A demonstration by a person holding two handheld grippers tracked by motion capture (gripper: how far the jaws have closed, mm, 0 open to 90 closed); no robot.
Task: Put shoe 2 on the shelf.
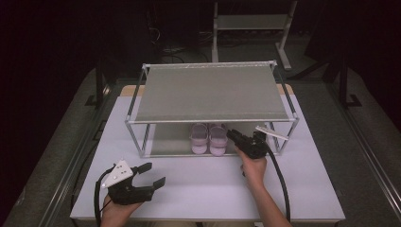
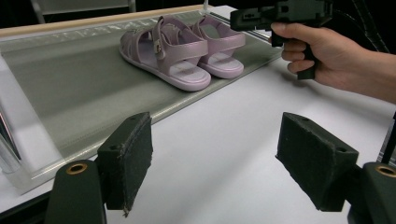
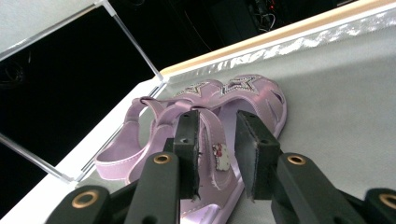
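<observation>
A pair of lilac sandals (image 1: 208, 139) stands side by side on the lower shelf (image 2: 70, 93) of a metal-framed rack. My right gripper (image 1: 232, 134) reaches in from the right, at the right-hand sandal (image 2: 219, 46). In the right gripper view its jaws (image 3: 217, 119) stand a little apart around the ankle strap (image 3: 211, 128) with its small buckle, and a gap shows beside the right pad, so the gripper is open. My left gripper (image 1: 157, 173) rests low over the table's front left, open wide with nothing between its pads (image 2: 130, 158).
The rack's grey top shelf (image 1: 208, 92) overhangs the sandals, with thin metal posts (image 1: 136, 135) at its front corners. The white table (image 1: 198, 184) runs in front of the rack. A second rack (image 1: 250, 23) stands on the floor behind.
</observation>
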